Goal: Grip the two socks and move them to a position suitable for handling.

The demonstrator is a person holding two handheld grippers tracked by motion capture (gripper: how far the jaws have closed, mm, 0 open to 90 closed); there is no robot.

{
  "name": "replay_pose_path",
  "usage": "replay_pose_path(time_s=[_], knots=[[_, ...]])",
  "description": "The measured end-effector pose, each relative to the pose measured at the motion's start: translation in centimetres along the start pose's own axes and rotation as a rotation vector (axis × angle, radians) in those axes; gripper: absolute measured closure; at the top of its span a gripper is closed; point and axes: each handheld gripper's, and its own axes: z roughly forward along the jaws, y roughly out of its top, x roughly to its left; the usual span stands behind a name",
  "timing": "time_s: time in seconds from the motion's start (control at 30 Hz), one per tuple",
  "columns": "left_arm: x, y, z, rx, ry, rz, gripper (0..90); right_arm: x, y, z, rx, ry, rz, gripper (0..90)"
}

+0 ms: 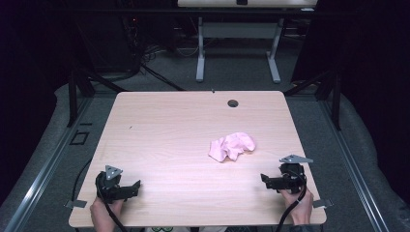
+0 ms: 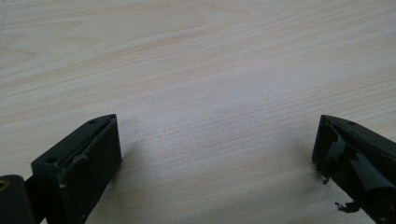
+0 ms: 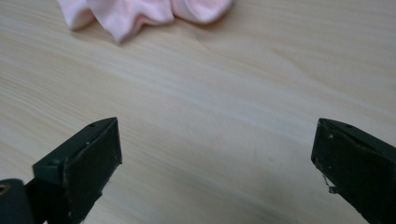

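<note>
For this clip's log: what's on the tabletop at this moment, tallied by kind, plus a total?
Crumpled pink cloth: 1, lying right of centre on the light wooden table.
Black two-jaw handheld grippers: 2, the left gripper and the right gripper, both at the near edge with jaws open and nothing between them.
Total: 3

Looks like a lab or test bay, not a home. Pale wood-laminate desk [image 1: 159,130] with round cable grommet hole [image 1: 233,103] near far edge, fenced by black metal frame posts [image 1: 73,94]. Grey carpet floor [image 1: 232,72], loose black cables [image 1: 145,53] beyond far-left corner, second white-legged desk [image 1: 237,48] behind, dark surroundings.
</note>
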Motion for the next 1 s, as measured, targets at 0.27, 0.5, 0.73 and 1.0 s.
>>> replay_pose_path(time_s=[0.27,0.5,0.73,1.0], knots=[[0.0,0.0,0.0,-0.001,-0.001,-0.007,1.1,2.1,6.1,2.2,0.003,0.078,-0.093,0.9],[0.0,0.0,0.0,-0.001,-0.001,-0.007,1.1,2.8,9.1,4.9,0.037,0.134,-0.104,26.3],[0.0,0.0,0.0,-0.001,-0.002,-0.007,1.1,3.0,11.3,8.3,0.083,0.089,-0.091,40.3],[0.0,0.0,0.0,-0.001,-0.002,-0.007,1.1,3.1,11.8,10.8,0.146,0.066,-0.075,72.4]])
